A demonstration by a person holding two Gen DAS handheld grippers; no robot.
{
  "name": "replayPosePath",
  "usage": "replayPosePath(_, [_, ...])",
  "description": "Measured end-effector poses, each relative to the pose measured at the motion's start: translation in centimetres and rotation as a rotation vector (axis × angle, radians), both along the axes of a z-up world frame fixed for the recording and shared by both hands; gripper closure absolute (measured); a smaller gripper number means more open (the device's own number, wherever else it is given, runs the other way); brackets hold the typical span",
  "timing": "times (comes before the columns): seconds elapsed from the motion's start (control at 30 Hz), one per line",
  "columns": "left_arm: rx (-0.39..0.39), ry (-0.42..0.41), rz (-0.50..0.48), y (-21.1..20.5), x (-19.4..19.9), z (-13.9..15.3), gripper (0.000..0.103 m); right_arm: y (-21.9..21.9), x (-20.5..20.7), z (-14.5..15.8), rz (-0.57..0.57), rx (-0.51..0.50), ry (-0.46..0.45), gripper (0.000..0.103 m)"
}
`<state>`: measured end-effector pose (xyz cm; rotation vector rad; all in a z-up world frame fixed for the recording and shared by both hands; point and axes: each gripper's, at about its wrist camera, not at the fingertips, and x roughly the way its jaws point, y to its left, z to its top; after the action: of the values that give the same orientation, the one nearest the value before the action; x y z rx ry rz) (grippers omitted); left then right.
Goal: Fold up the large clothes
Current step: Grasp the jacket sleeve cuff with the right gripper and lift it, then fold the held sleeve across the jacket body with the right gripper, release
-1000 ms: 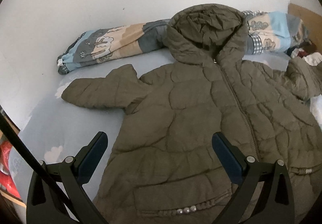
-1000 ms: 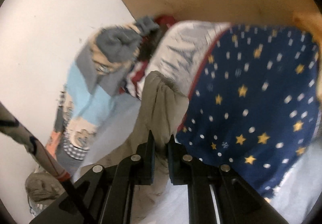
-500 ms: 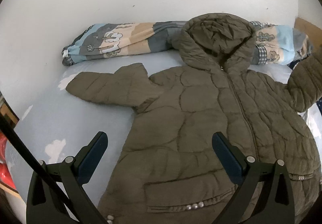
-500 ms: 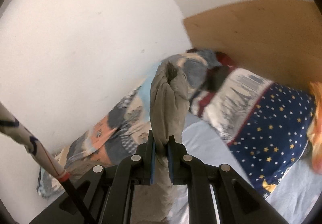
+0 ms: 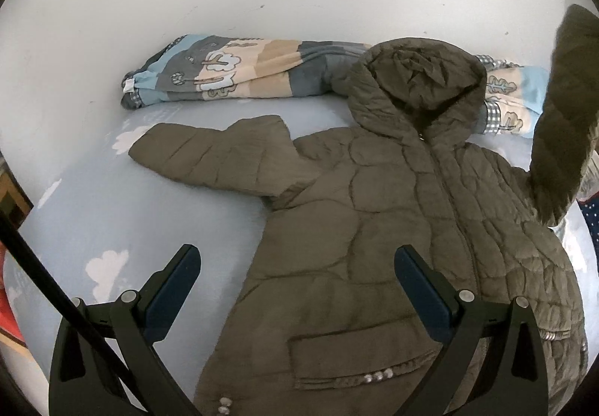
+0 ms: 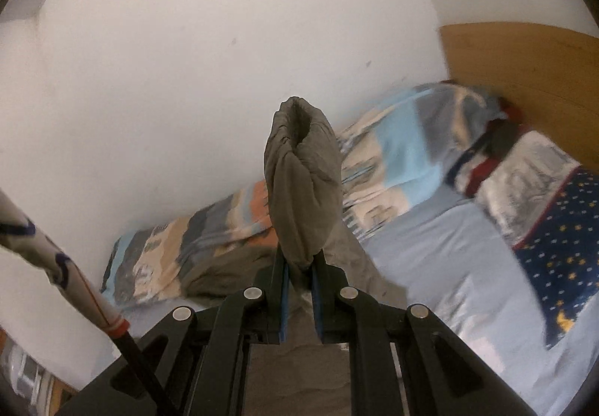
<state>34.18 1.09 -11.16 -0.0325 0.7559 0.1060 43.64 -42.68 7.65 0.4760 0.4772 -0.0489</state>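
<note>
Coat [image 5: 393, 229] lies front-up on bed [image 5: 168, 214], hood [image 5: 419, 79] toward wall. Right gripper [image 6: 299, 288]: jaws pinching the sleeve [image 6: 299, 184], raised off the bed. Left gripper [image 5: 295, 288]: jaws spread, above the coat's hem, holding nothing.

- Jacket [image 5: 393, 251]: olive quilted puffer, hooded, front up on the bed, zipped.
- Hood [image 5: 419, 79] rests against the rolled blanket by the wall.
- One sleeve [image 5: 213, 154] flat, spread sideways.
- Other sleeve [image 6: 301, 184] lifted upright, cuff bunched.
</note>
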Motion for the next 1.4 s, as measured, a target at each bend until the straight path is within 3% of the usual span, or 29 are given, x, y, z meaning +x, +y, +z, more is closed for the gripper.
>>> replayPosePath(0.13, [-0.015,0.012,0.016,0.8,0.1,0.0,0.000,4.4,1.6,-1.3,0.058,-0.019,0.027,0.092])
replayPosePath(0.5, [-0.025,0.032,0.025,1.8,0.4,-0.3,0.000,15.7,5.7,-9.6,0.228,-0.058,0.152,0.092])
replayPosePath(0.73, [-0.023,0.041,0.029,2.0,0.8,-0.5,0.000,20.7,7.0,-14.6,0.287,-0.137,0.224,0.092])
replayPosePath(1.1, [-0.030,0.060,0.039,1.7,1.5,-1.0,0.000,26.4,8.2,-23.8,0.392,-0.112,0.381,0.089])
replayPosePath(1.13, [-0.033,0.063,0.040,1.6,1.6,-1.0,0.000,26.7,8.3,-24.1,0.394,-0.114,0.392,0.084])
replayPosePath(1.23, [-0.039,0.070,0.039,1.3,1.8,-1.1,0.000,27.0,8.1,-24.5,0.419,-0.104,0.415,0.053])
replayPosePath(1.4, [-0.039,0.070,0.041,1.1,1.9,-1.2,0.000,24.8,5.8,-21.3,0.466,-0.088,0.307,0.041])
